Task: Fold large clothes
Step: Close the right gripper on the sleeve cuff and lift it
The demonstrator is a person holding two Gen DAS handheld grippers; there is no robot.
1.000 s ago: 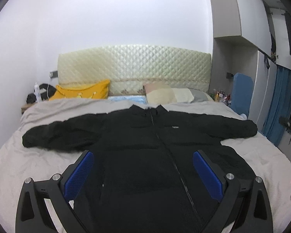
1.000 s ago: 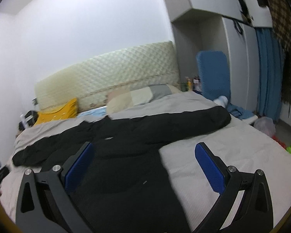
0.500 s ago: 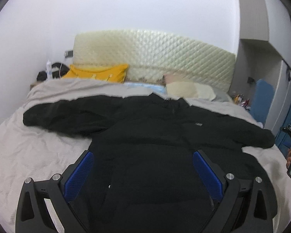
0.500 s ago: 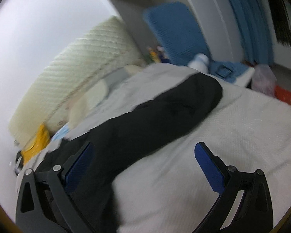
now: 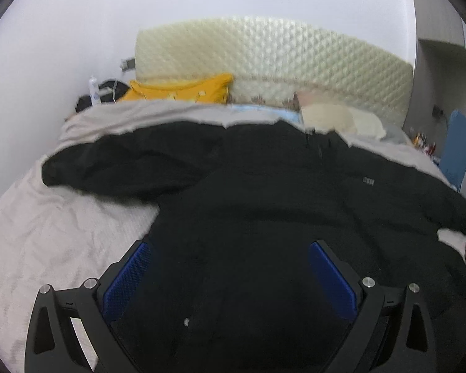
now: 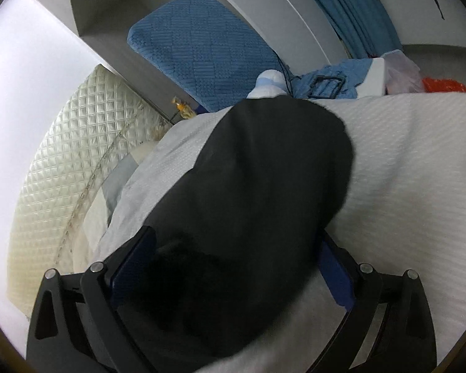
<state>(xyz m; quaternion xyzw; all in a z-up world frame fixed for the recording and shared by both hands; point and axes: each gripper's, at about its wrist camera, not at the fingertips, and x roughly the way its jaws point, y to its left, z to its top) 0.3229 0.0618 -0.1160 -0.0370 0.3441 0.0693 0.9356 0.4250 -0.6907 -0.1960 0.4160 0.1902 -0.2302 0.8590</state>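
Note:
A large black zip jacket lies spread flat on the bed, front up, sleeves out to both sides. My left gripper is open and empty, low over the jacket's lower body, near its left edge. In the right wrist view my right gripper is open, its blue pads either side of the jacket's right sleeve. The sleeve's cuff end points away toward the bed's edge. The jaws straddle the sleeve without closing on it.
The bed has a pale textured cover, with a quilted headboard, a yellow pillow and pale pillows behind the jacket. A blue padded board, blue cloth and bags lie beyond the bed's right edge, by the wardrobe.
My right gripper has swung right and dropped onto the right sleeve, which now fills the space between its fingers. My left gripper has moved lower and toward the jacket's left side.

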